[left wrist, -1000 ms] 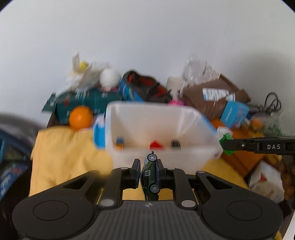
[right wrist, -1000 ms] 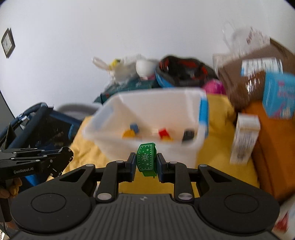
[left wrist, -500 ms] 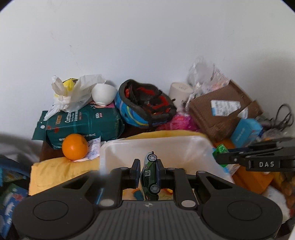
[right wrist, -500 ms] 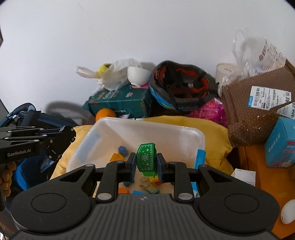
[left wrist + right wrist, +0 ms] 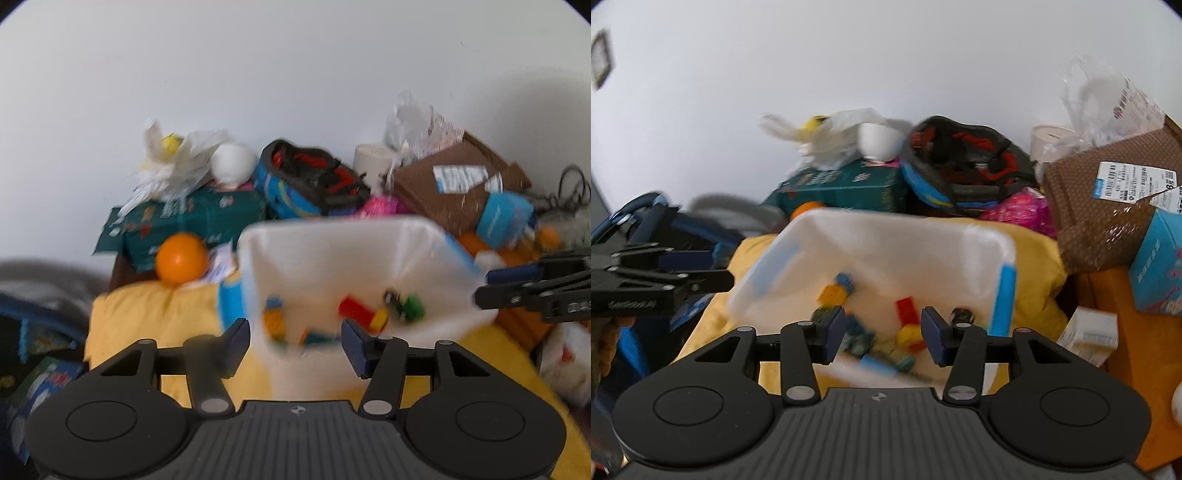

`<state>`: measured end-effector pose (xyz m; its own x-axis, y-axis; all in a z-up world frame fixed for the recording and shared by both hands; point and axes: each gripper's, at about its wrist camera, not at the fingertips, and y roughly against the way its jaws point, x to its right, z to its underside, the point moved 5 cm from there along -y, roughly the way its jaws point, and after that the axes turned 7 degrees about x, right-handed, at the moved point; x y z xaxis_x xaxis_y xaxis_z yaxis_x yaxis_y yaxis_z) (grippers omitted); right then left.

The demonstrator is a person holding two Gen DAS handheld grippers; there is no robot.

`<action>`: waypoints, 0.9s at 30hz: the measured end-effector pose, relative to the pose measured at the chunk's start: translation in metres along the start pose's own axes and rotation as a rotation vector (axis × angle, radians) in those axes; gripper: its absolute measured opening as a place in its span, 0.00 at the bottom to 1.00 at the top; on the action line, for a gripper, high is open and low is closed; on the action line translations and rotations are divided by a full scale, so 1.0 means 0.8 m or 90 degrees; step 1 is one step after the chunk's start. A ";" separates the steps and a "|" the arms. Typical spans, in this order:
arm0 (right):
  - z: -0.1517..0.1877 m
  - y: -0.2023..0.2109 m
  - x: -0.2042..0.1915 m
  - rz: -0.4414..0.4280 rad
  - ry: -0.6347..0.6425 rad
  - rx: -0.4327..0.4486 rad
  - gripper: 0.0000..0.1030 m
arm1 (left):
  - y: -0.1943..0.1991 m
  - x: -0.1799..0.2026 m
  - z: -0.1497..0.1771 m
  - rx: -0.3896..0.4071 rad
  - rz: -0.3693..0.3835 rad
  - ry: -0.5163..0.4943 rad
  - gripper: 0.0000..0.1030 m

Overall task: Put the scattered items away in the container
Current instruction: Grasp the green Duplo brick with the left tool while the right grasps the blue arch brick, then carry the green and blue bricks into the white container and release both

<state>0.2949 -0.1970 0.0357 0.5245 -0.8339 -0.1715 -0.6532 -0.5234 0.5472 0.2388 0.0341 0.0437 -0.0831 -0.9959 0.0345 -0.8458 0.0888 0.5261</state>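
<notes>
A: How are the two tools found at this moment?

B: The left tool (image 5: 295,341) is seen with its jaws opening and nothing pinched between them; only the white plastic container (image 5: 332,236) is framed in the gap. The right tool (image 5: 882,334) is likewise opening, with nothing between its pads, and is held above the near edge of the same container.

A: And where are the task's things?

B: A heap of small toy bricks (image 5: 905,334) is seen lying on the container floor, together with a small green toy car (image 5: 406,308) near its right side. The container itself is set on a yellow cloth (image 5: 147,317). An orange (image 5: 181,258) is left outside, just beside the container's far left corner, near a dark green carton (image 5: 192,218). Whether it is meant to be tidied cannot be told.

A: What could go wrong from here?

B: Both views are blurred, so fine positions are judged with caution. The two tools are crowded at one container, and a knock between them may be caused if both are withdrawn across each other. The container wall could be clipped by a spread finger and the box tipped or shoved on the soft cloth. If the orange is fetched, it could be sent rolling by a glancing pinch.
</notes>
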 end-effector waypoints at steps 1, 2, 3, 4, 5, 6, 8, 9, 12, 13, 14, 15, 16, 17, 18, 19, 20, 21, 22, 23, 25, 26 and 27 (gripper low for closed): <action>0.014 0.009 -0.006 -0.009 0.012 0.011 0.49 | 0.007 -0.002 0.018 -0.002 -0.002 0.001 0.58; 0.034 0.015 -0.014 -0.016 0.022 0.010 0.50 | 0.012 -0.004 0.038 -0.007 -0.005 0.003 0.58; 0.053 0.018 -0.019 -0.020 0.027 0.001 0.50 | 0.015 -0.006 0.059 -0.018 -0.009 0.004 0.58; 0.075 0.017 -0.023 -0.024 0.031 -0.011 0.50 | 0.015 -0.009 0.080 -0.032 -0.016 0.006 0.58; 0.099 0.012 -0.027 -0.024 0.036 -0.031 0.50 | 0.014 -0.011 0.100 -0.049 -0.024 0.009 0.58; 0.122 0.006 -0.030 -0.018 0.040 -0.055 0.50 | 0.011 -0.013 0.122 -0.069 -0.028 0.009 0.58; 0.164 -0.005 -0.035 -0.011 0.042 -0.097 0.50 | 0.004 -0.013 0.152 -0.096 -0.032 0.002 0.58; 0.182 -0.011 -0.039 -0.013 0.044 -0.116 0.50 | -0.001 -0.013 0.164 -0.110 -0.033 -0.003 0.58; 0.213 -0.025 -0.047 -0.010 0.056 -0.147 0.50 | -0.015 -0.011 0.187 -0.136 -0.027 -0.006 0.58; 0.218 -0.029 -0.049 -0.011 0.060 -0.151 0.50 | -0.020 -0.009 0.192 -0.145 -0.028 -0.013 0.58; 0.221 -0.034 -0.050 -0.006 0.066 -0.155 0.50 | -0.024 -0.008 0.198 -0.152 -0.034 -0.020 0.58; 0.223 -0.039 -0.051 -0.001 0.070 -0.158 0.50 | -0.028 -0.008 0.201 -0.156 -0.044 -0.022 0.58; 0.224 -0.042 -0.051 0.003 0.069 -0.158 0.49 | -0.031 -0.009 0.202 -0.154 -0.048 -0.018 0.58; 0.224 -0.046 -0.049 0.002 0.065 -0.159 0.48 | -0.032 -0.010 0.203 -0.149 -0.050 -0.015 0.58; 0.225 -0.049 -0.049 0.000 0.068 -0.162 0.45 | -0.034 -0.010 0.201 -0.144 -0.048 -0.014 0.56; 0.225 -0.051 -0.052 0.000 0.078 -0.164 0.43 | -0.033 -0.010 0.202 -0.141 -0.043 -0.014 0.53; 0.224 -0.051 -0.054 -0.002 0.085 -0.163 0.37 | -0.034 -0.010 0.202 -0.141 -0.038 -0.011 0.40; 0.225 -0.049 -0.055 -0.007 0.084 -0.163 0.34 | -0.034 -0.010 0.201 -0.140 -0.033 -0.004 0.33; 0.224 -0.048 -0.056 -0.012 0.079 -0.163 0.34 | -0.032 -0.008 0.201 -0.140 -0.032 -0.001 0.33; 0.224 -0.045 -0.055 -0.018 0.073 -0.163 0.34 | -0.031 -0.007 0.200 -0.140 -0.028 -0.002 0.33; 0.225 -0.035 -0.052 -0.022 0.064 -0.156 0.34 | -0.024 -0.006 0.198 -0.135 -0.021 -0.005 0.33; 0.224 -0.030 -0.049 -0.022 0.057 -0.153 0.34 | -0.021 -0.007 0.196 -0.131 -0.021 -0.002 0.33; 0.224 -0.025 -0.045 -0.021 0.044 -0.150 0.34 | -0.016 -0.007 0.192 -0.125 -0.021 0.005 0.33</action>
<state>0.1914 -0.1879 -0.1156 0.5848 -0.7990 -0.1405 -0.4939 -0.4880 0.7196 0.1690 0.0409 -0.0933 -0.0527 -0.9984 0.0212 -0.7289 0.0530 0.6826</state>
